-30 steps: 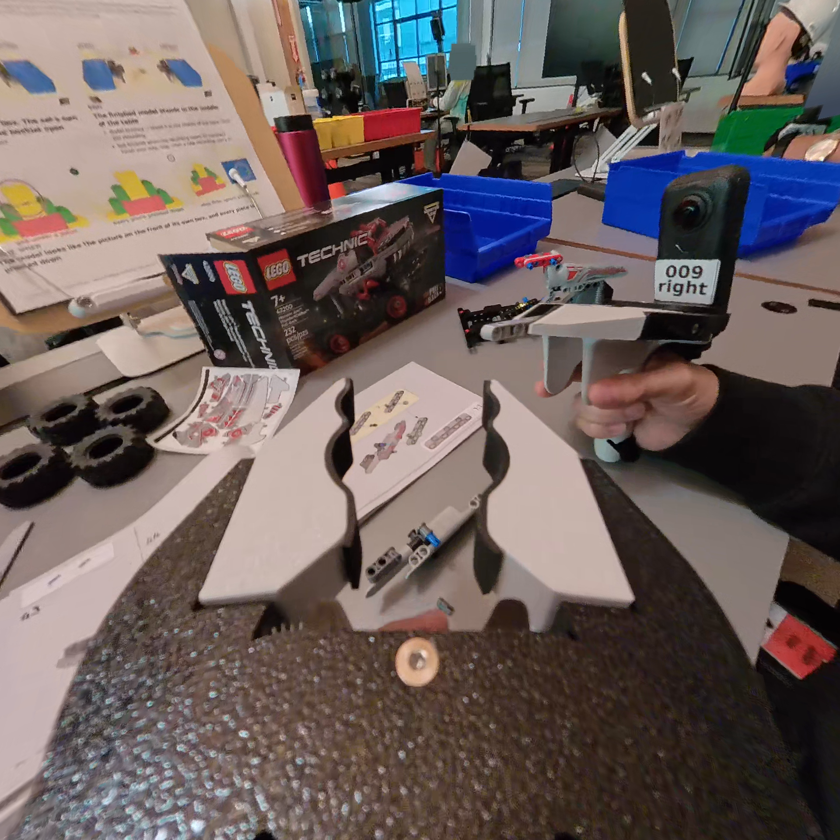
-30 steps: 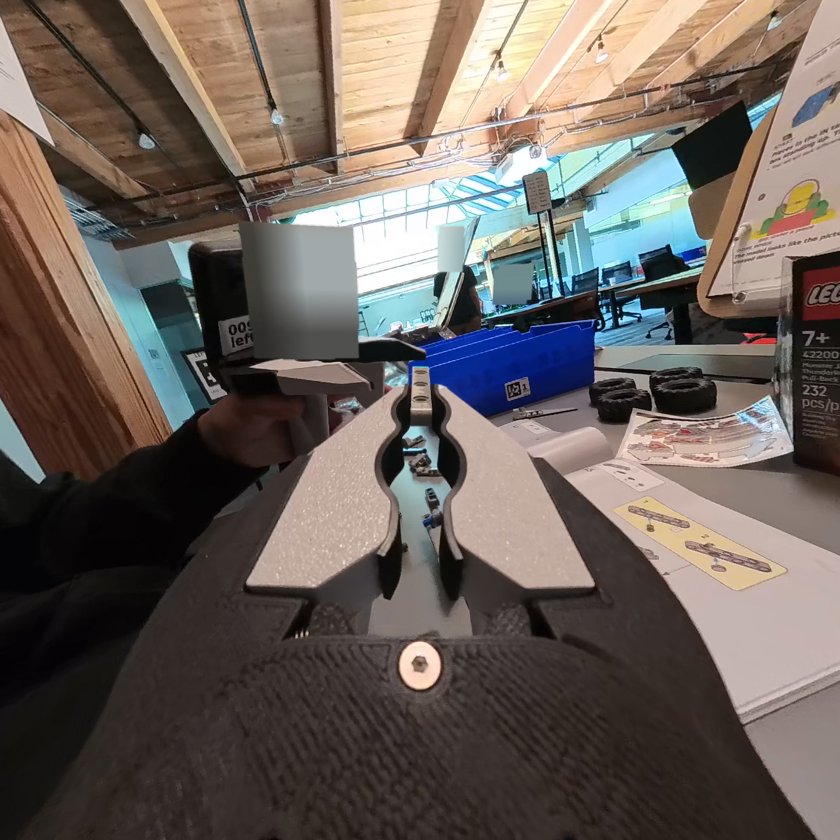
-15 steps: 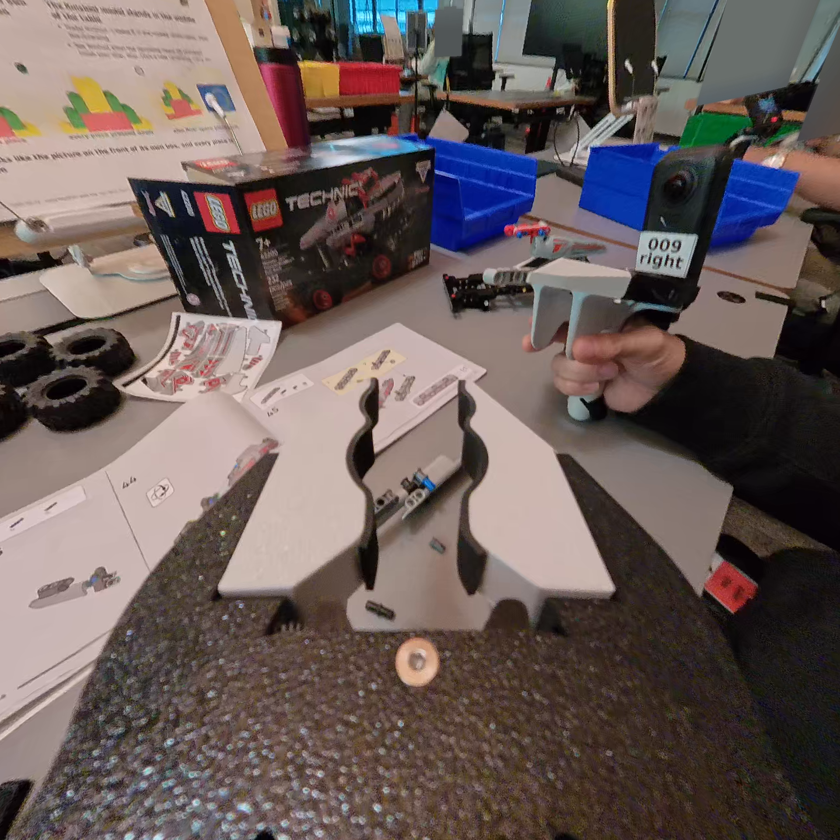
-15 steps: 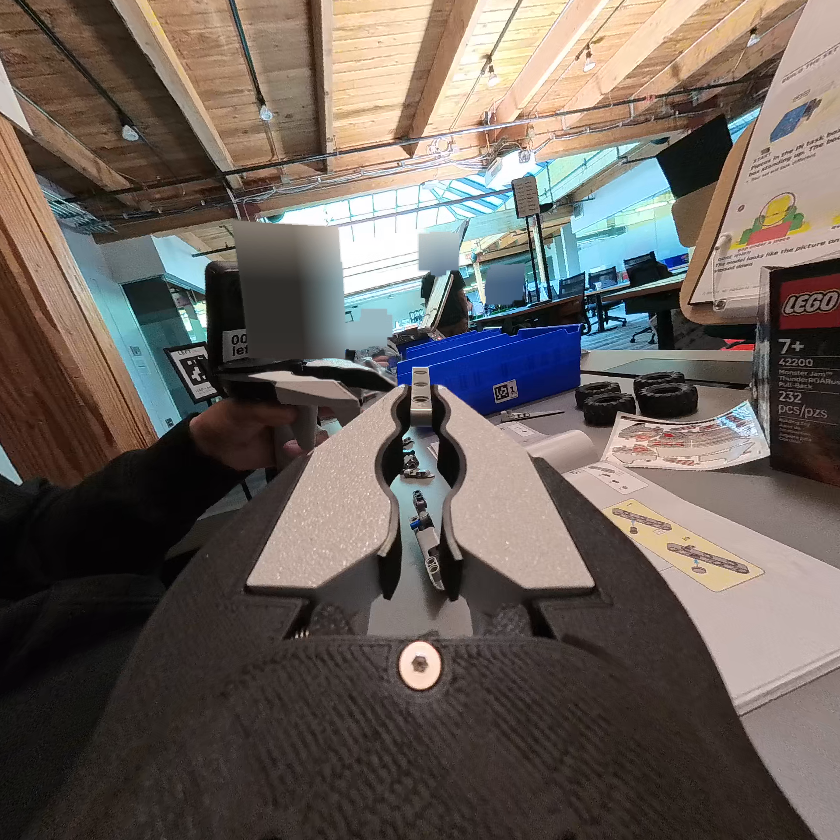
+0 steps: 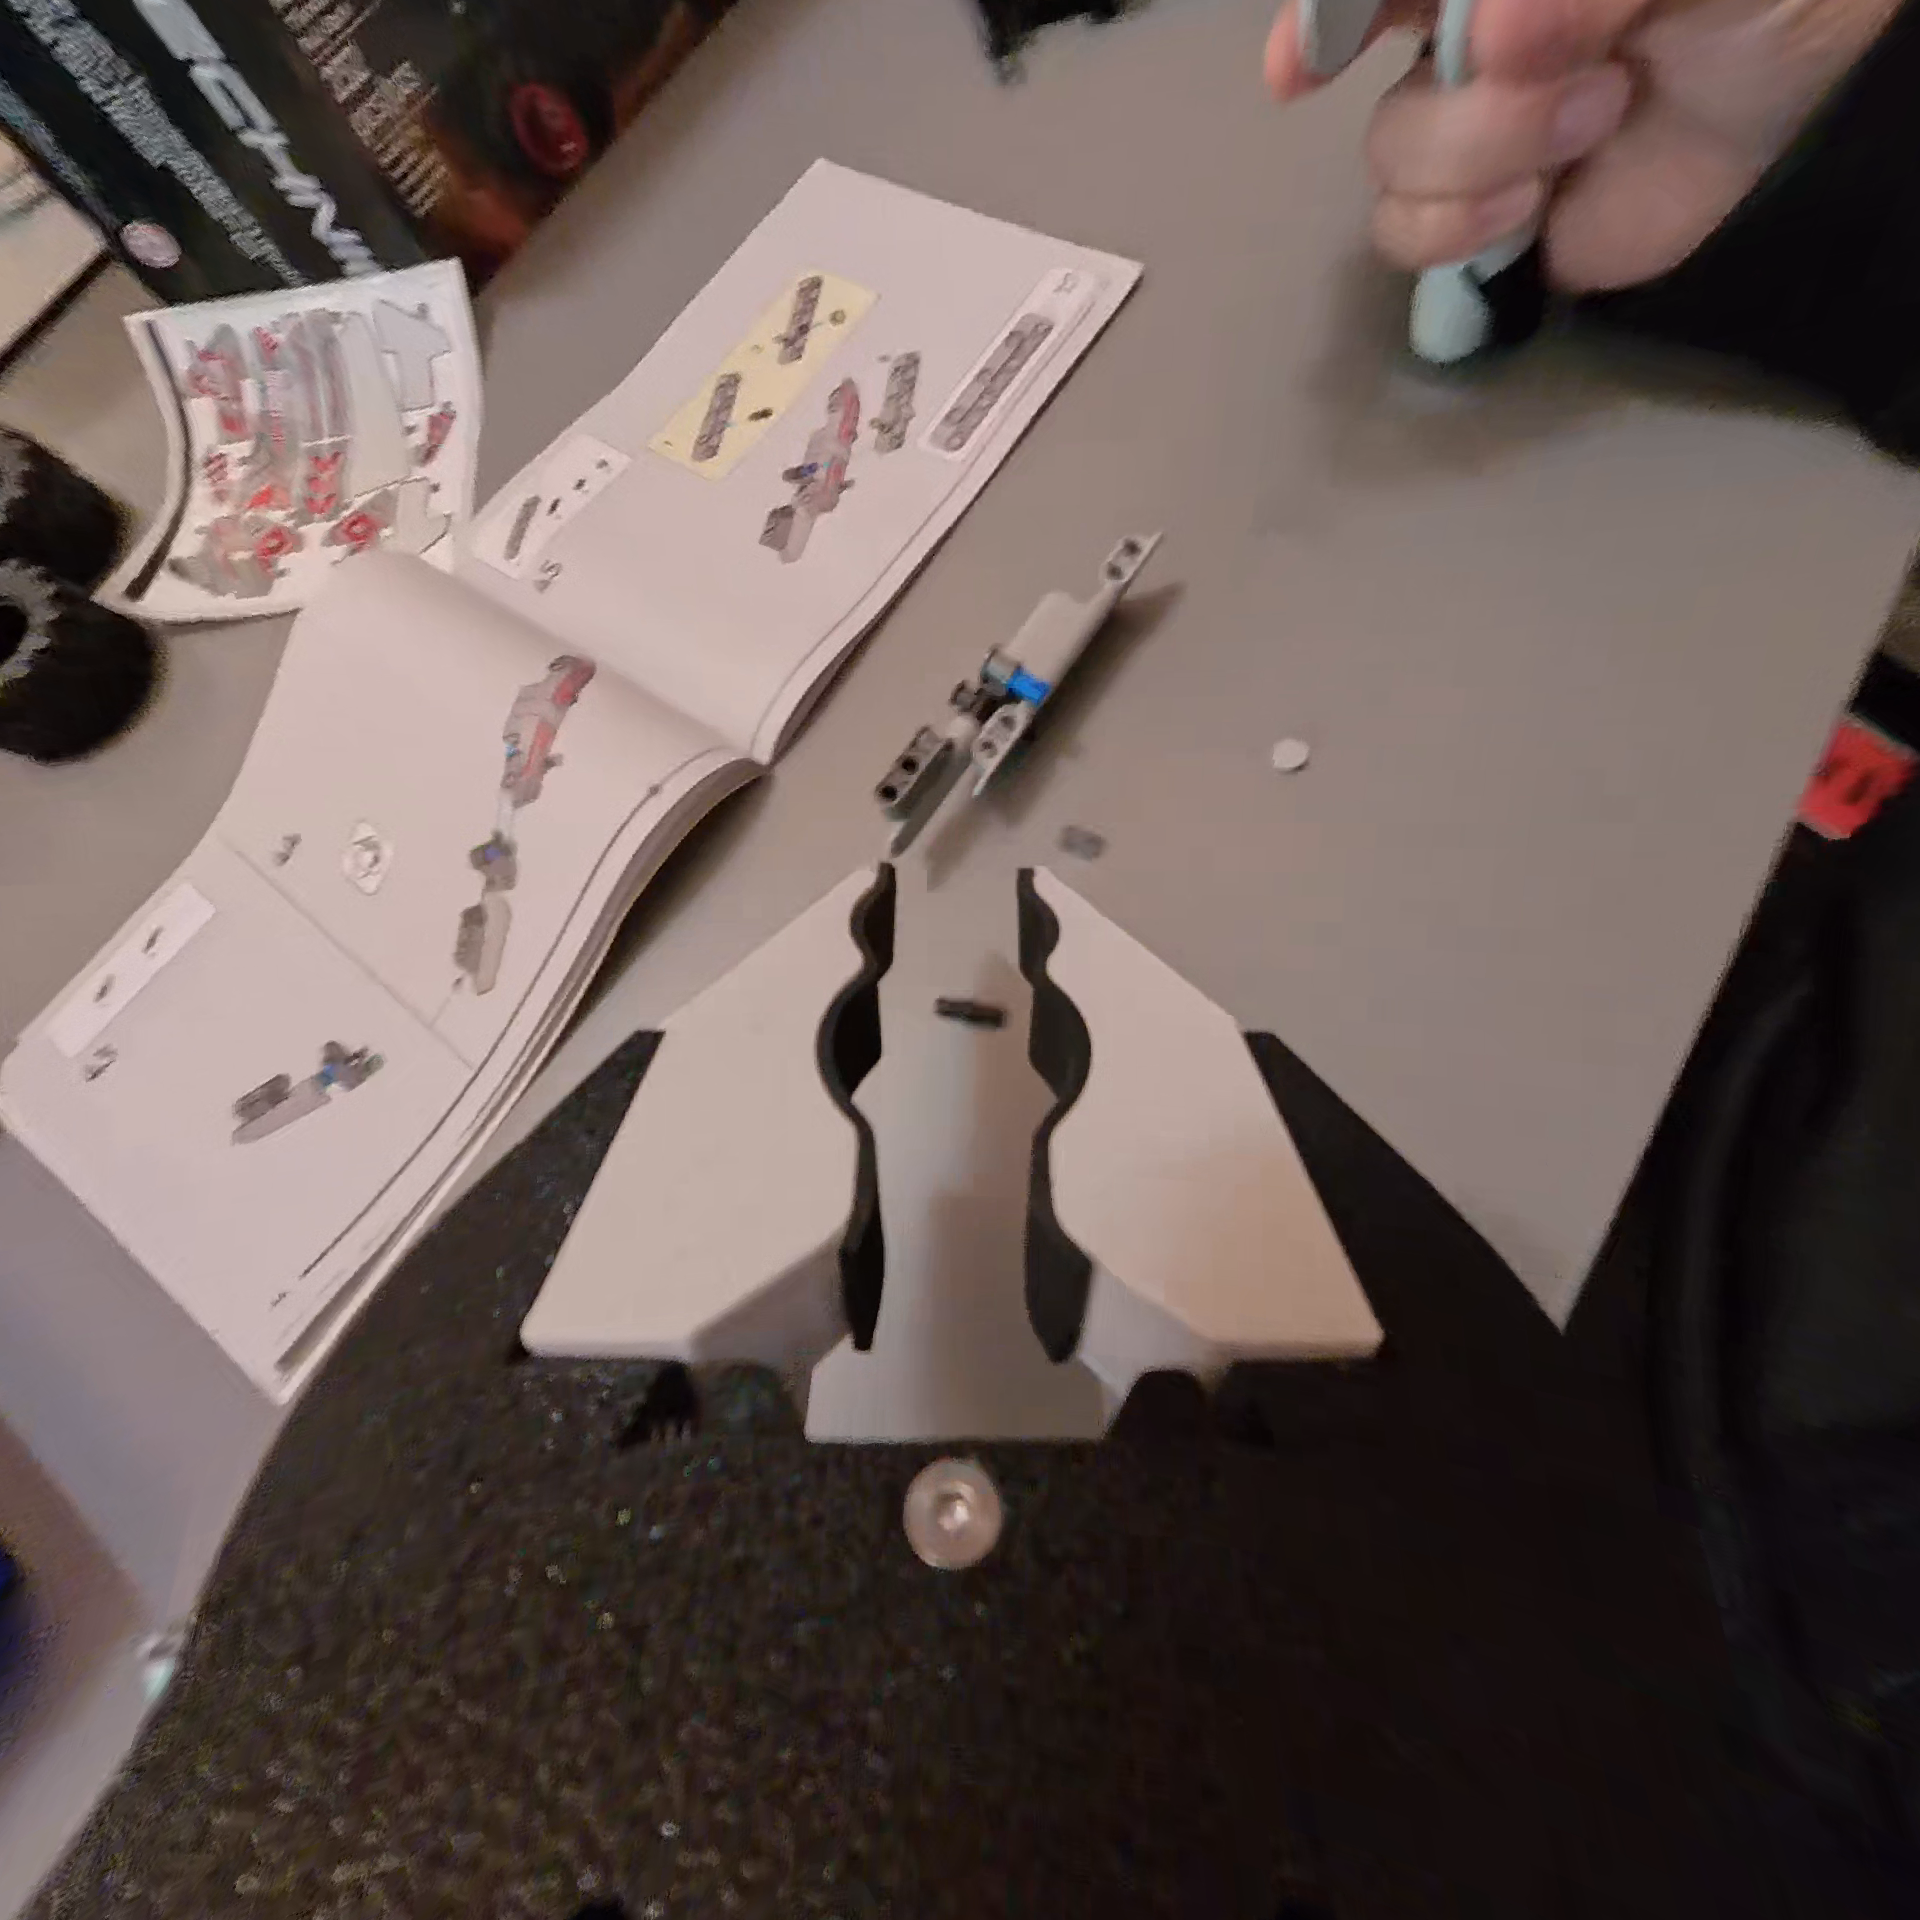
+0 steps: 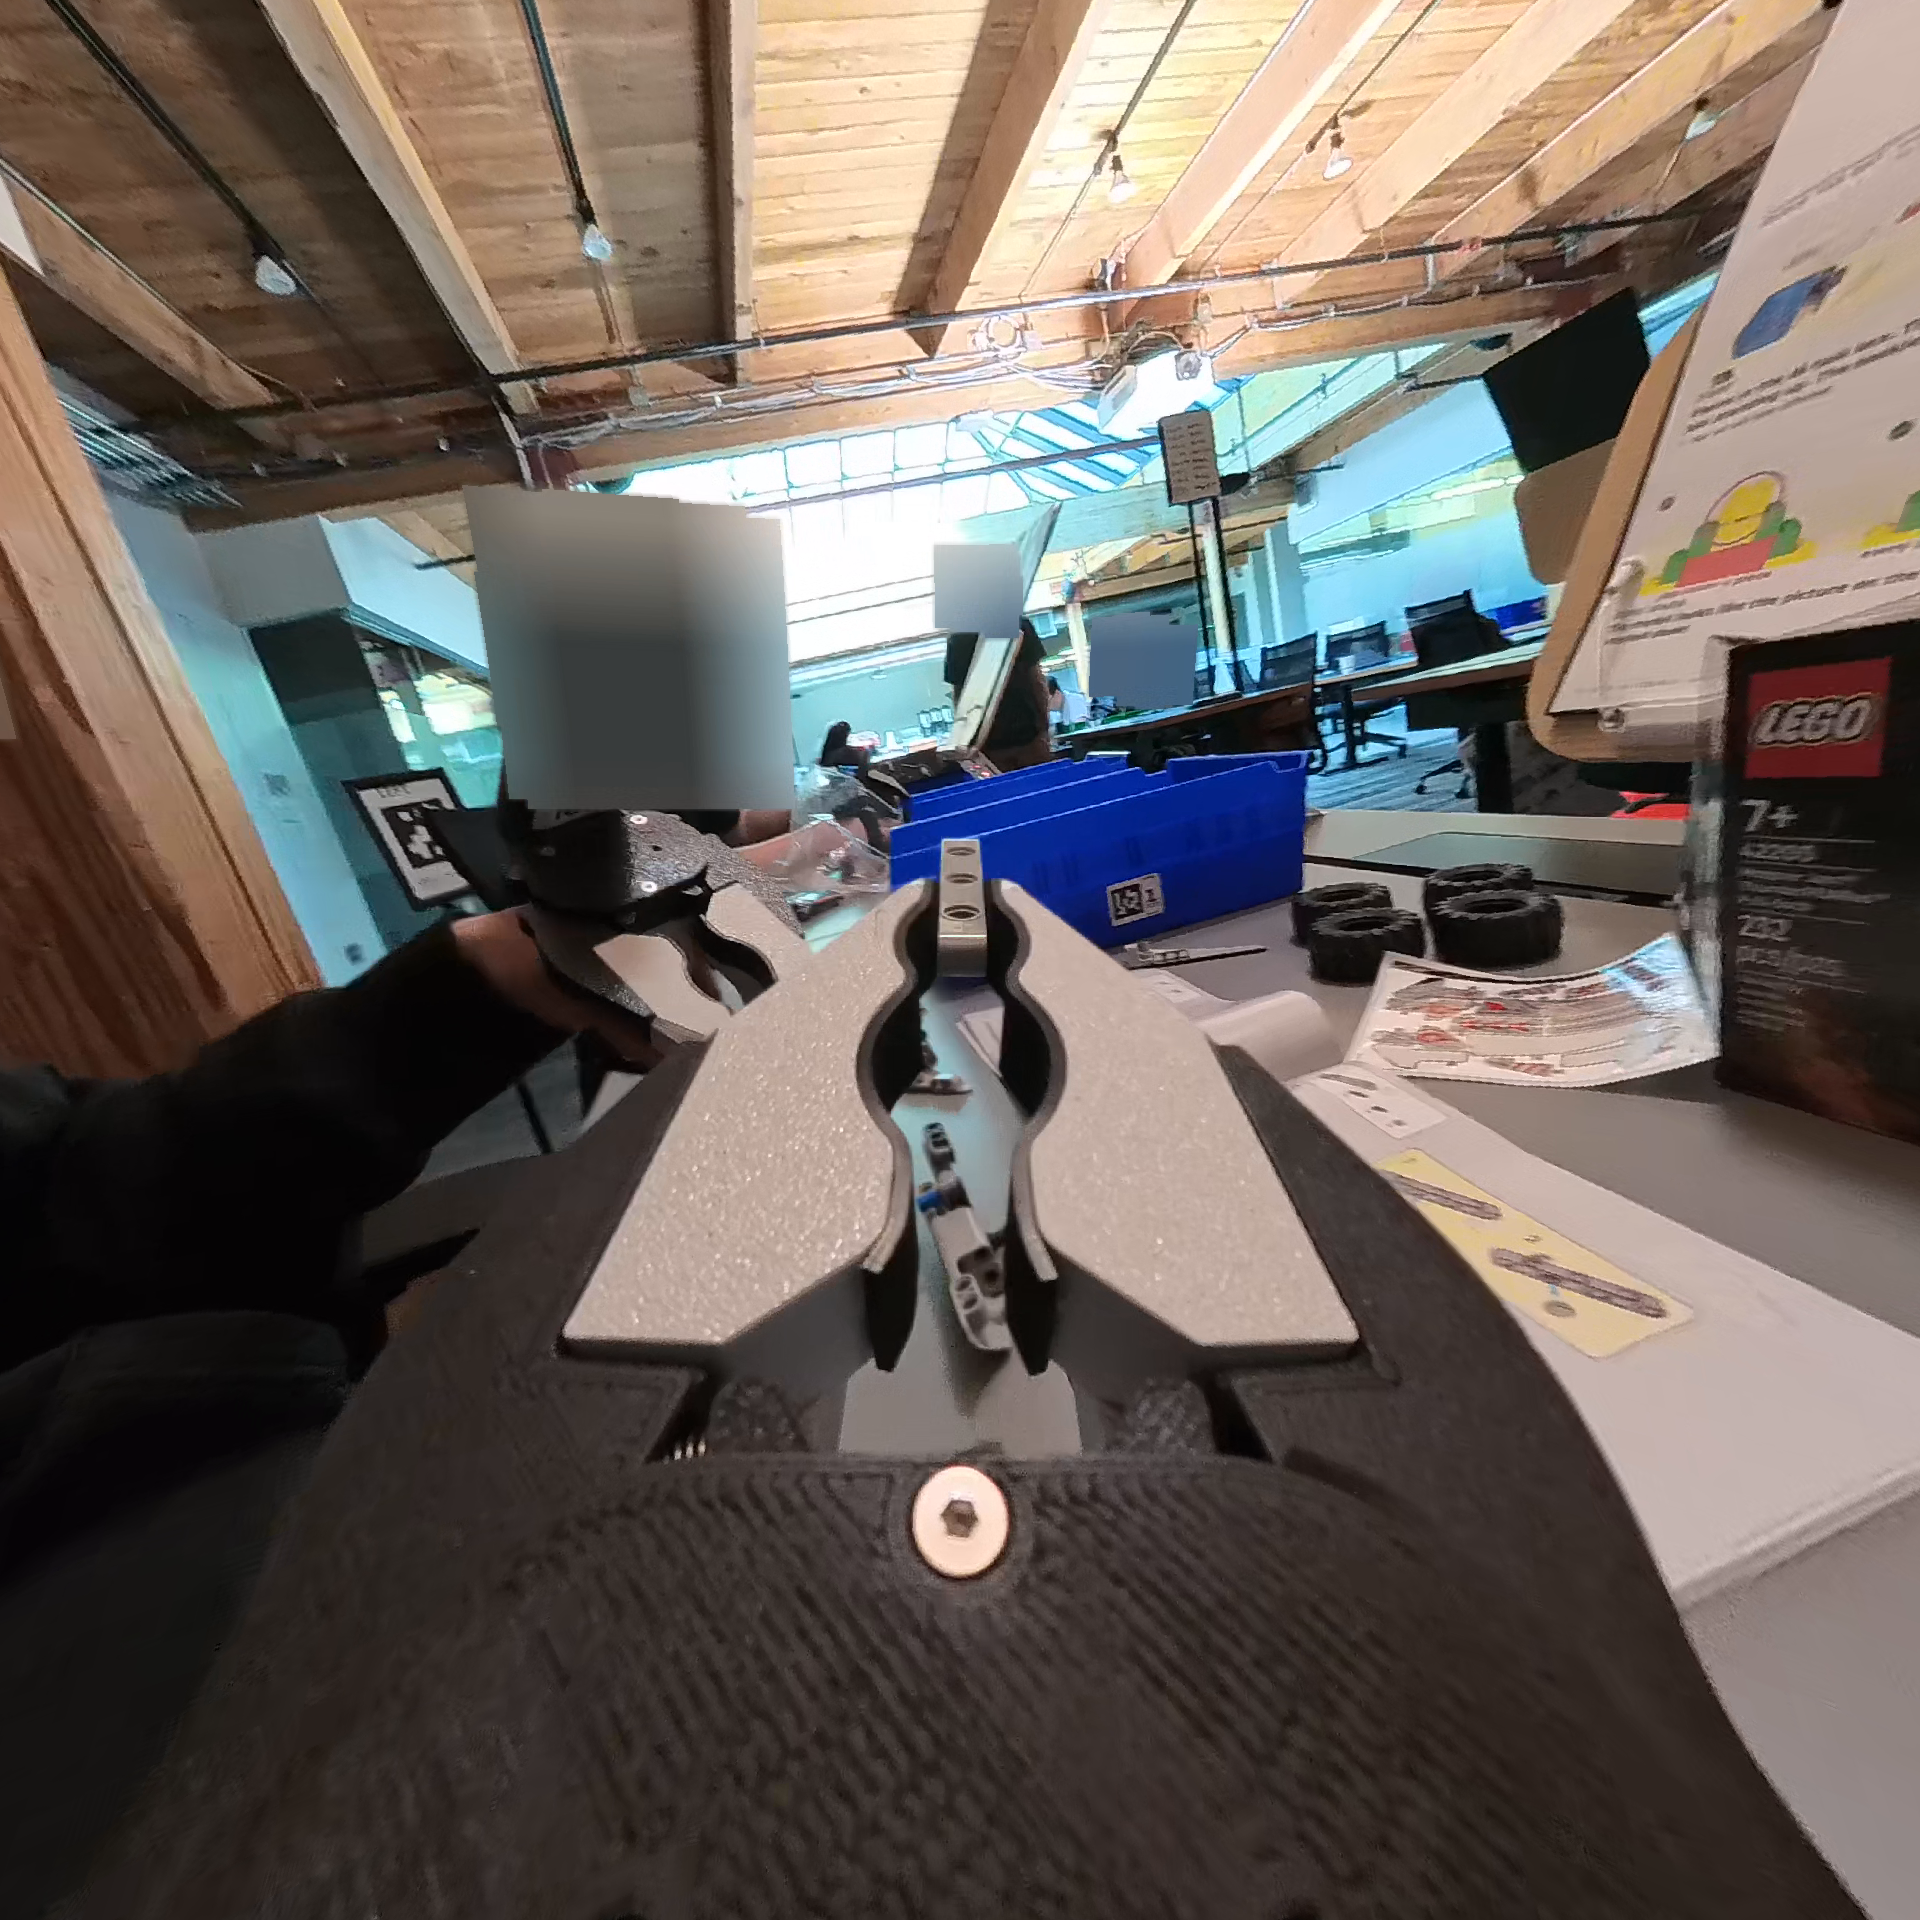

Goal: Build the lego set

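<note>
Pointing down at the grey table (image 5: pixel 1455 644), with the left gripper (image 5: pixel 954 894) released and empty, its jaws standing apart above a small black pin (image 5: pixel 968 1009) lying loose between them. Just ahead of the fingertips, a small grey sub-assembly (image 5: pixel 1013 686) with a blue part, flat on the table and touching nothing; beside it, to the right, a tiny round grey piece (image 5: pixel 1289 755) and a small dark stud (image 5: pixel 1081 841). To the left of the gripper, the open instruction booklet (image 5: pixel 665 540), and beyond it a sticker sheet (image 5: pixel 312 436), black tyres (image 5: pixel 62 665) and the set's box (image 5: pixel 312 125). Farther ahead on the right, a hand (image 5: pixel 1507 135) around the handle of the other tool. Held nearly level, the right gripper (image 6: pixel 961 904) clenched on a grey beam (image 6: pixel 960 906) with holes, gripped upright at the very tips; below it, seen through the gap, the same sub-assembly on the table. Probably reaching for the pin or the sub-assembly next. Risks from here: closing off-centre on such a small pin and flicking it away across the smooth table or under the booklet; bumping the loose sub-assembly with a fingertip and scattering the tiny pieces near it; the beam twisting or slipping out, being pinched only at the tips. Left view blurred, so exact height over the table hard to judge.
</note>
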Available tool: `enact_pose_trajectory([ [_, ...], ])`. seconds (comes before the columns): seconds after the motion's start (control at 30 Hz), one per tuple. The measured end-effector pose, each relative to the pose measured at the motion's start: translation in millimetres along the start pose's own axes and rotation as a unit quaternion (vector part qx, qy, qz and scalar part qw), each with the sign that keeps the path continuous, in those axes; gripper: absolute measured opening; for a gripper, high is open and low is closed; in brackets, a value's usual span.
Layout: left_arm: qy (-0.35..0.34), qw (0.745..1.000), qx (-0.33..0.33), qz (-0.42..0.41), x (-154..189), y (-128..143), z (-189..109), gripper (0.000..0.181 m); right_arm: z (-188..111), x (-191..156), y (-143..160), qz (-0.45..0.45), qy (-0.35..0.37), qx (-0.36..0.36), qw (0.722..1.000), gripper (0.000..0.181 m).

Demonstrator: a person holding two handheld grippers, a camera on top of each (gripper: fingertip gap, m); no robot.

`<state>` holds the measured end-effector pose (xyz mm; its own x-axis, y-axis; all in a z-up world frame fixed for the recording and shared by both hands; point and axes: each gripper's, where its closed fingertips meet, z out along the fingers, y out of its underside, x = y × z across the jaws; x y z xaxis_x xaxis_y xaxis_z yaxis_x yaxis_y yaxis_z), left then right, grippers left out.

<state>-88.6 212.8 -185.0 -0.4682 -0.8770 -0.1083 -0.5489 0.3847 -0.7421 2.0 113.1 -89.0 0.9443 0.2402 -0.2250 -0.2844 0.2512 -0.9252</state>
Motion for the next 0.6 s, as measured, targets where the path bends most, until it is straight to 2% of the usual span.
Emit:
enact_pose_trajectory([
  [0.1, -0.010, 0.999, -0.049, -0.015, -12, 23, -3, 0.018, -4, 5, -1, -0.005, 0.015, -0.003, 1.000, 0.006],
  [0.2, -0.001, 0.998, -0.057, -0.033, -12, 31, -5, 0.019, -7, 13, -3, -0.014, 0.041, 0.004, 0.999, 0.007],
  [0.33, 0.003, 0.999, -0.028, -0.030, -2, 23, 0, 0.019, -16, 27, -11, -0.031, 0.094, 0.021, 0.995, 0.006],
  [0.43, 0.020, 1.000, -0.003, -0.010, 10, 13, 6, 0.016, -22, 29, -15, -0.022, 0.092, 0.030, 0.995, 0.006],
  [0.6, 0.040, 0.999, 0.001, 0.002, 18, 8, 12, 0.011, -33, 35, -24, -0.034, 0.110, 0.048, 0.992, 0.006],
])
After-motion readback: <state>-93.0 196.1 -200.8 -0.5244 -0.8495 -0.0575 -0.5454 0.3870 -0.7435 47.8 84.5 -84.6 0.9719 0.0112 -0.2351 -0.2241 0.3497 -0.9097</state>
